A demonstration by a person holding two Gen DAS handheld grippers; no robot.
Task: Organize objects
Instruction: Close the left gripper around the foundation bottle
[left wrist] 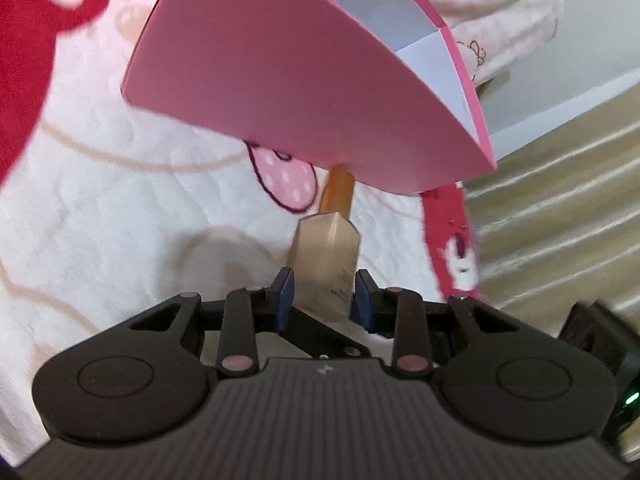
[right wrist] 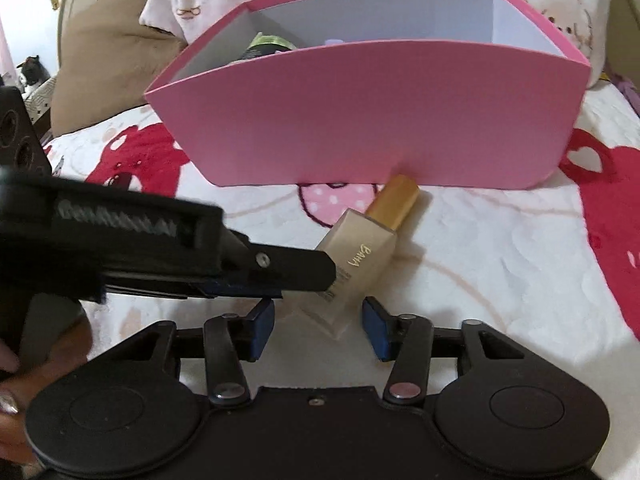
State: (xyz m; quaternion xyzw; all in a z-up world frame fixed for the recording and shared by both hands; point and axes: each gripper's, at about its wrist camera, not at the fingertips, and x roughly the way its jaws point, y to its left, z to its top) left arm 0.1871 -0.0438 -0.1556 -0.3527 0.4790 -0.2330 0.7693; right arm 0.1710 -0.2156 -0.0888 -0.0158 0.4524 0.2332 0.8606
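Note:
A beige bottle (left wrist: 326, 264) with a gold cap (left wrist: 338, 190) lies on the bedspread, its cap against the front wall of a pink box (left wrist: 280, 92). My left gripper (left wrist: 324, 294) is shut on the bottle's lower end. In the right wrist view the bottle (right wrist: 356, 268) lies in front of the pink box (right wrist: 360, 116), and the left gripper (right wrist: 308, 272) reaches in from the left onto it. My right gripper (right wrist: 320, 326) is open, its blue pads either side of the bottle's base without touching.
The pink box holds a green-topped item (right wrist: 266, 46) and a purple one (right wrist: 334, 41). A white bedspread (right wrist: 500, 264) with red and pink patterns lies under everything. Pillows (right wrist: 108, 52) sit behind the box. A hand (right wrist: 24, 396) shows at the left.

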